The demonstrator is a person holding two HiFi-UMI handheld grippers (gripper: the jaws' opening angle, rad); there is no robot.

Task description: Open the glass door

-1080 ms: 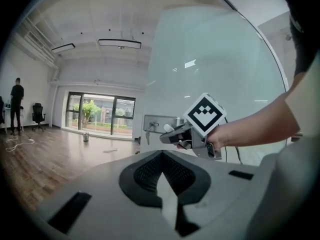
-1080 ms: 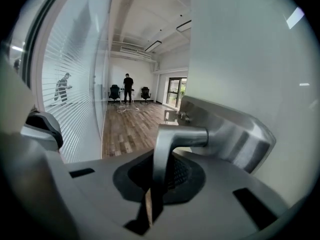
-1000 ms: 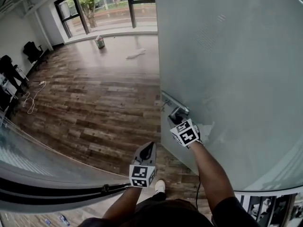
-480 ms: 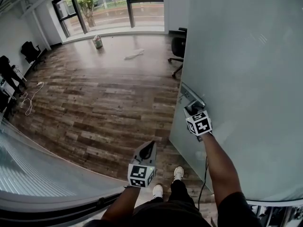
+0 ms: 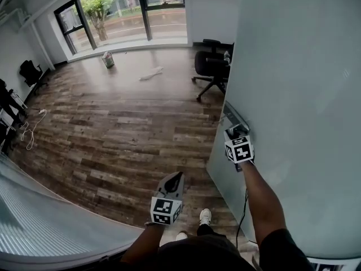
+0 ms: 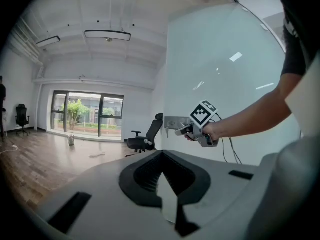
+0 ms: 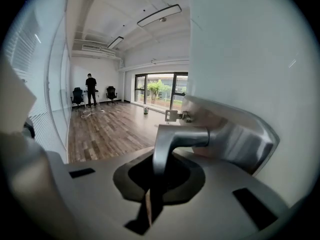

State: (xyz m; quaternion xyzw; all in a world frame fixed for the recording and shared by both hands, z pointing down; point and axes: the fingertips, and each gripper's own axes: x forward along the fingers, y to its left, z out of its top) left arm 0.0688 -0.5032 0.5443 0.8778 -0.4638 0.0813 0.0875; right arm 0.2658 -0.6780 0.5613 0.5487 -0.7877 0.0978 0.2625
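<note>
glass door: the glass door (image 5: 293, 95) is filling the right side of the head view. It's a frosted panel standing upright, and by the look of it it's already sitting well away from the glass wall (image 5: 51, 230) at lower left.
handle: the door handle (image 5: 234, 127) is sitting on the panel's near face, close to its free edge. It's a metal lever on a plate, with a key (image 7: 172, 115) poking out of the lock just past it.
right gripper: the right gripper (image 5: 236, 140) is pinching that lever, jaws pressed in on the metal. In its own view the lever is coming off the plate sideways, then bending down straight into the jaws.
which way: the panel is lying just beside the gripper on its right. The lever's long axis is running along the door face, roughly in line with where the gripper is pointing.
left gripper: the left gripper (image 5: 174, 180) is hanging low and left, well apart from the door, jaws pressed together on nothing.
nearer hand: the right one, obviously, since it's on the handle. The left isn't doing anything here.
next move: I'm guessing it's carrying the handle round the hinge arc to widen the gap. The force should be going across the lever, not along it, or the jaws could be slipping off the end.
room: wooden floor (image 5: 113, 129), an office chair (image 5: 211, 66) sitting past the door's edge, windows (image 5: 130, 10) at the back.
</note>
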